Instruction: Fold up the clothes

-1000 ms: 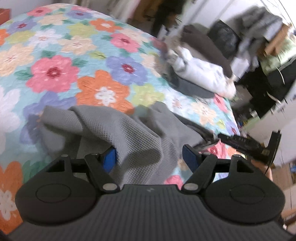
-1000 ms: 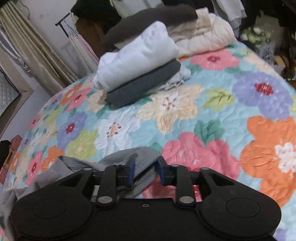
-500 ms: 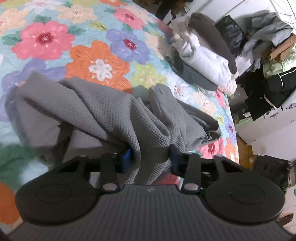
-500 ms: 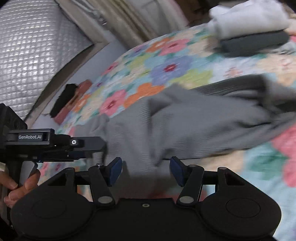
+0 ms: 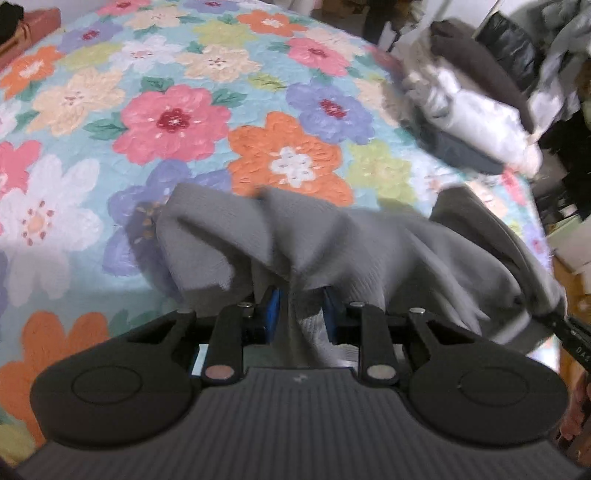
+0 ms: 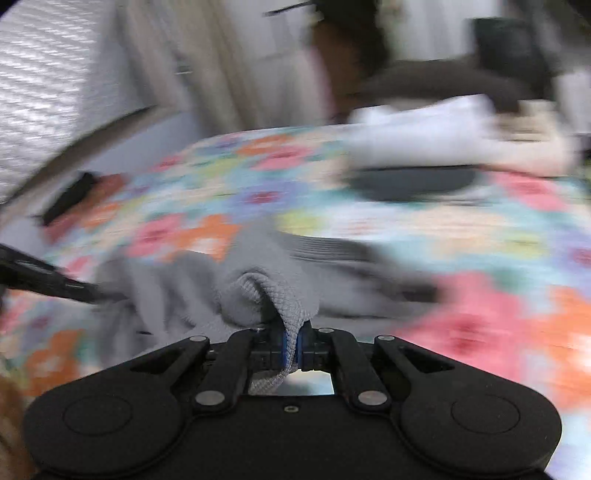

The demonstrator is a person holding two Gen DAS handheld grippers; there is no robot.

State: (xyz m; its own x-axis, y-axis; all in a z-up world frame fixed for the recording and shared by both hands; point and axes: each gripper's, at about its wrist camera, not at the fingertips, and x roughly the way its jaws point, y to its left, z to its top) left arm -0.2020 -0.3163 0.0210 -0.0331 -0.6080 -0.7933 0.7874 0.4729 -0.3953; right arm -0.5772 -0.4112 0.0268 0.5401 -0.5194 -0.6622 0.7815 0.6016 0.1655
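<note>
A grey waffle-knit garment [image 5: 332,240] lies bunched on the floral quilt [image 5: 177,122]. My left gripper [image 5: 301,310] is shut on a fold of it, cloth bulging between the blue pads. In the right wrist view, which is blurred by motion, my right gripper [image 6: 291,347] is shut on another edge of the same grey garment [image 6: 258,291]. The right gripper's tip [image 5: 565,328] shows at the garment's right end, and the left gripper's tip [image 6: 44,280] shows at the left.
A stack of folded clothes [image 5: 476,122], white, dark grey and brown, sits on the bed's far right; it also shows in the right wrist view [image 6: 443,147]. Clutter and dark bags [image 5: 517,33] stand beyond the bed. Curtains [image 6: 229,62] hang behind.
Both grippers have closed on the grey garment: the left from wide open, the right after reopening and regrasping. The right gripper is swinging fast, and the garment has been drawn up.
</note>
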